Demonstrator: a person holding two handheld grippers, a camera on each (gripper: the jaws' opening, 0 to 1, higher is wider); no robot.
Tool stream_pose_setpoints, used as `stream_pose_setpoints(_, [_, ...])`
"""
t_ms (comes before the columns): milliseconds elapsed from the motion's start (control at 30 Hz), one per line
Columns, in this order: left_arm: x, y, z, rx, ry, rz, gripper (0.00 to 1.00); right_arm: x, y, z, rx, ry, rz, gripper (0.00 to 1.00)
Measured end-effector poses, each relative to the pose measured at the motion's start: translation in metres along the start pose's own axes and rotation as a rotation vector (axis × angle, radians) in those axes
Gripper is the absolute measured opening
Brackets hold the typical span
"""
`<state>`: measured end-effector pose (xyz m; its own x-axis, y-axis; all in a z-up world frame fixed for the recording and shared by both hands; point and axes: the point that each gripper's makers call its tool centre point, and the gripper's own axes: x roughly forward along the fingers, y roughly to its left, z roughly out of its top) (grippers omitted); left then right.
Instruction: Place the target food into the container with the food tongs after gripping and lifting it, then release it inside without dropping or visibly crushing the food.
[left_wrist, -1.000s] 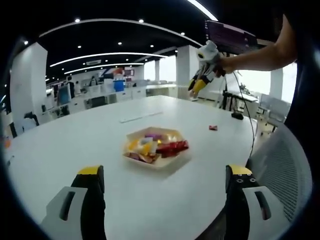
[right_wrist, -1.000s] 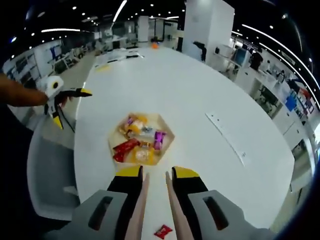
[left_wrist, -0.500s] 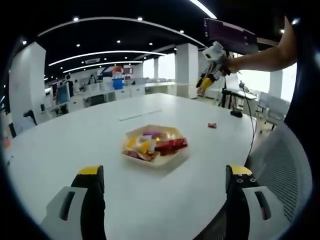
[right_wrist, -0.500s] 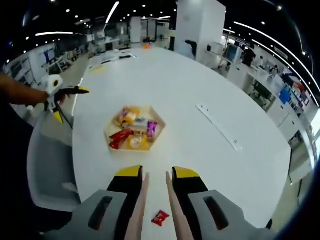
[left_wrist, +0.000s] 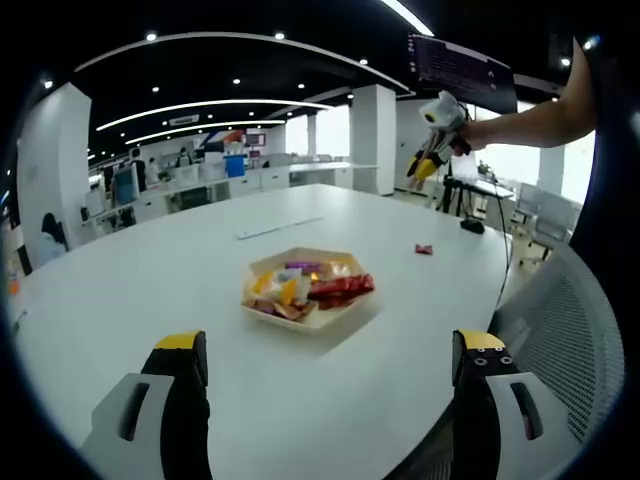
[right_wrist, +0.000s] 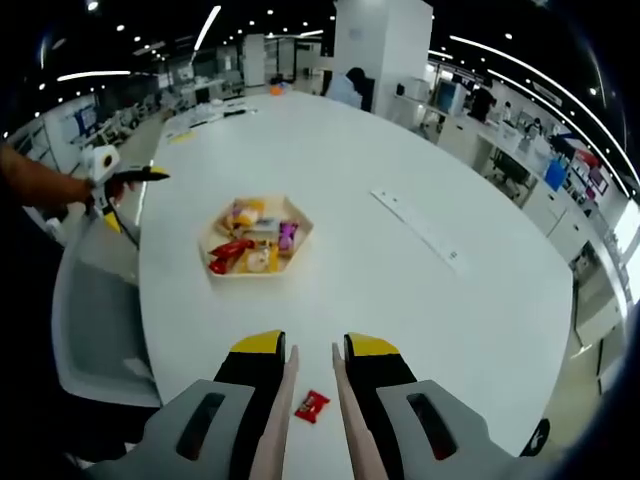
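- The worktop (left_wrist: 120, 290) is a large white oval surface in an open office; it also fills much of the right gripper view (right_wrist: 400, 300).
- A shallow six-sided tray (left_wrist: 310, 322) holding wrapped snacks sits near the middle of the left gripper view; in the right gripper view the same tray (right_wrist: 300, 232) lies at about 11 o'clock from that view's centre.
- A small red wrapped candy (right_wrist: 311, 405) lies alone on the worktop, well apart from the tray; in the right gripper view it sits low down between the two tong arms. In the left gripper view the candy (left_wrist: 424, 249) shows at about 2 o'clock from the tray.
- The right gripper (right_wrist: 310, 352) holds pale tongs (right_wrist: 352, 440) between its yellow-tipped jaws; the jaws stand close, pinching the tongs' arms, whose tips have a narrow gap and hold nothing. The tongs hang above the candy, apart from it.
- The left gripper (left_wrist: 325, 345) has its jaws spread wide, one at each lower corner of its view, with nothing between them.
- In the left gripper view the right gripper (left_wrist: 425, 165) shows at 1 o'clock, held aloft by a bare forearm (left_wrist: 530, 115).
- In the right gripper view the left gripper (right_wrist: 135, 180) appears at 10 o'clock, beside a grey mesh chair (right_wrist: 95, 330).
- A thin white strip (right_wrist: 415, 225) lies on the worktop at 1 o'clock.
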<state>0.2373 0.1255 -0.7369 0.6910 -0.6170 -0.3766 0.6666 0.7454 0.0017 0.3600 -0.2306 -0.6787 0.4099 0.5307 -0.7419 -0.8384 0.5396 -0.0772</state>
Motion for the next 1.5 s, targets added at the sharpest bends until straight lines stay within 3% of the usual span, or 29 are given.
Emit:
stream_pose_setpoints(367, [0.001, -0.001, -0.003, 0.002, 0.014, -0.004, 0.99, -0.002, -0.007, -0.013, 0.018, 0.004, -0.011, 0.23])
stream_pose_setpoints(700, [0.002, -0.005, -0.004, 0.017, 0.026, -0.005, 0.99, 0.007, -0.008, -0.034, 0.051, 0.020, -0.013, 0.23])
stream_pose_setpoints(1500, [0.002, -0.009, -0.001, 0.044, 0.027, -0.006, 0.99, 0.032, -0.001, -0.064, 0.063, 0.032, -0.022, 0.24])
